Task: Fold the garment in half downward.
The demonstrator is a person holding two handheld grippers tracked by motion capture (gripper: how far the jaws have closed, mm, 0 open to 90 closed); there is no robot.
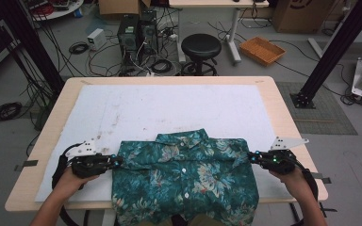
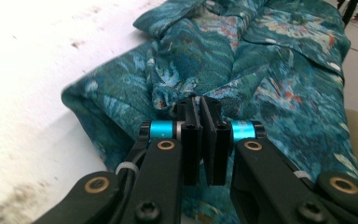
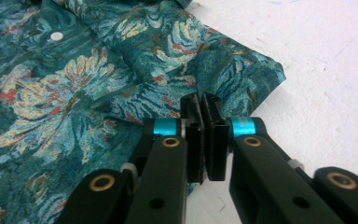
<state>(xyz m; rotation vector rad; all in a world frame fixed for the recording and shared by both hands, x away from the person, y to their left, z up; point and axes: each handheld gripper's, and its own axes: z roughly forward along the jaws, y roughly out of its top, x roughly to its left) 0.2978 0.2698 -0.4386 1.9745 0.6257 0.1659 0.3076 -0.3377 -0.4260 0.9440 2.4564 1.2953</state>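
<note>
White, scuffed matting (image 1: 136, 106) carries a floral woven shirt (image 1: 184, 176), both near-closed claws (image 1: 116, 161) (image 1: 253, 157) pinching its folds.

The high view is dim and bluish, its floor dark and soft toward the corners. In both gripper views the white mat (image 2: 23, 93) glares, blown out beside each claw, while the black jaws nearest the lens blur slightly.
</note>
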